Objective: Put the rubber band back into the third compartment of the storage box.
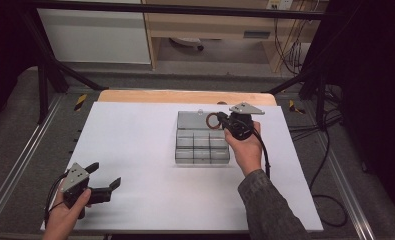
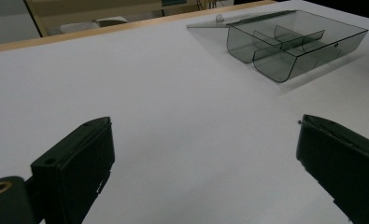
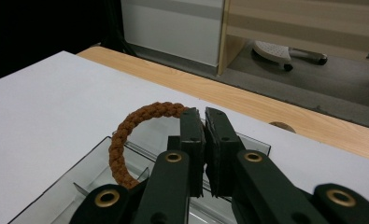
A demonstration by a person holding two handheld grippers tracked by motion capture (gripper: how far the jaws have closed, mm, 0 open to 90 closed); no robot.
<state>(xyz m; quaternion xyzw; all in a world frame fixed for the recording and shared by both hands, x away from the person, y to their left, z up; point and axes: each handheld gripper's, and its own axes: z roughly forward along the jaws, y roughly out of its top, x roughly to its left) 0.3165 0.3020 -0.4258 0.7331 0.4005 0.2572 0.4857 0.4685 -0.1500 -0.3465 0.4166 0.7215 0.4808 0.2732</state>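
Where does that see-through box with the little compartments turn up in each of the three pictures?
High view: the clear box sits at the middle of the white table, its lid open.
Left gripper view: upper right, far beyond the open jaws.
Right gripper view: bottom left, under the brown braided ring that the right gripper holds.
Shared landmark: the table's wooden far edge.

Braided brown cord ring (image 3: 140,126), rough and matt, like woven cloth or leather, pinched by matt black plastic right gripper (image 3: 204,140) with brass-look rivets. Smoky clear plastic box (image 2: 294,44), glossy and smooth, thin partitions inside, far right. Smooth matt white tabletop (image 1: 135,150), paper-like; pale wood strip (image 1: 185,96) with fine grain along far edge. Matt black plastic left gripper (image 1: 105,182), dull grey metal plate on top, near left.
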